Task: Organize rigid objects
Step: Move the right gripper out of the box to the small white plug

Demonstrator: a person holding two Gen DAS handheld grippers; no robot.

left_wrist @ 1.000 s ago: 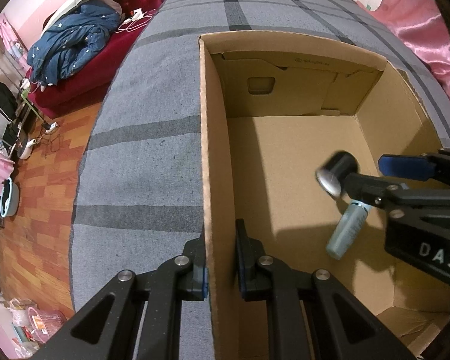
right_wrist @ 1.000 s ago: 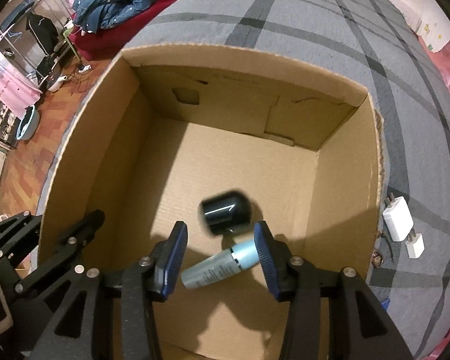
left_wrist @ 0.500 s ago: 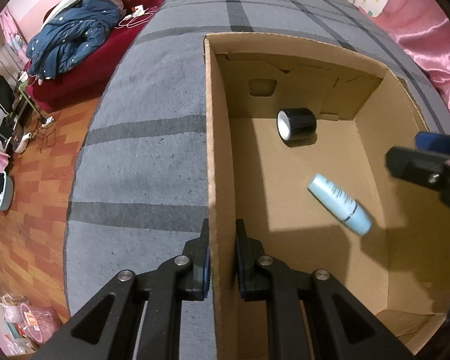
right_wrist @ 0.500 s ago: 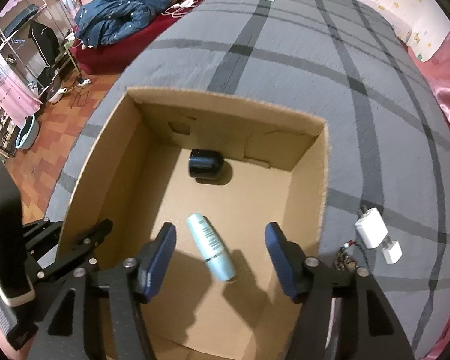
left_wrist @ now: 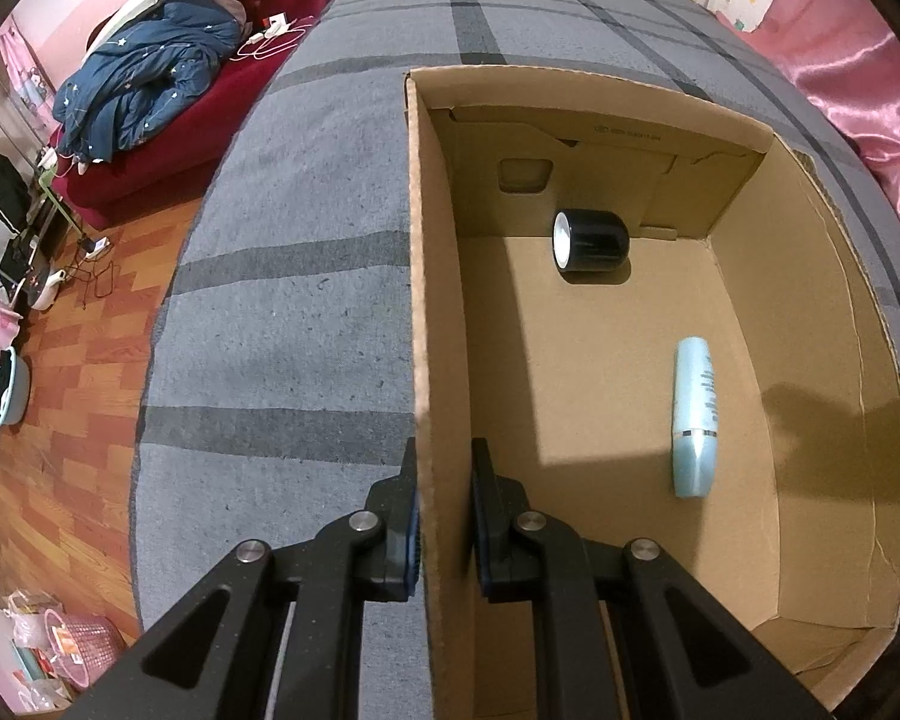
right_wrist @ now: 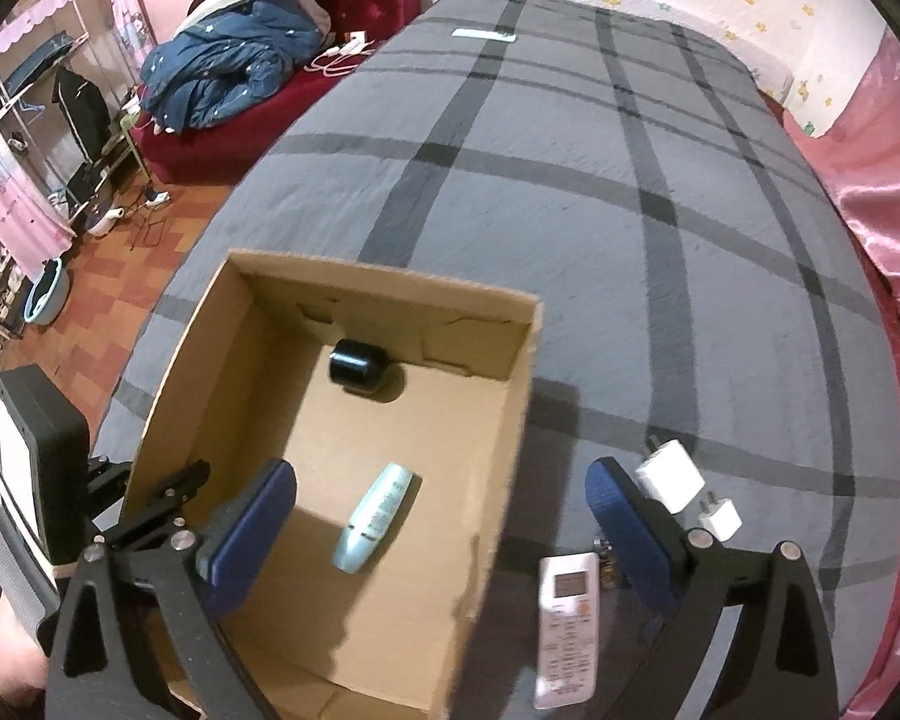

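An open cardboard box [left_wrist: 420,276] [right_wrist: 516,420] sits on a grey plaid bed cover. On its floor lie a pale blue bottle [left_wrist: 695,414] [right_wrist: 375,516] and a black cylinder [left_wrist: 591,239] [right_wrist: 357,365] by the far wall. My left gripper [left_wrist: 444,516] is shut on the box's left wall. My right gripper [right_wrist: 441,516] hangs above the box's right side, its jaws opening wide with nothing between them. A white remote control [right_wrist: 567,618] and two white chargers [right_wrist: 669,477] [right_wrist: 720,519] lie on the cover right of the box.
A red sofa with a blue jacket [right_wrist: 228,66] stands beyond the bed's left edge, over a wooden floor [left_wrist: 48,408]. Pink satin fabric [right_wrist: 894,228] borders the bed on the right. A pale strip [right_wrist: 485,35] lies at the far end of the cover.
The bottle and black cylinder left my right gripper and settled on the box floor. My right gripper rose, drew back and spread its jaws. The left gripper stayed on the wall.
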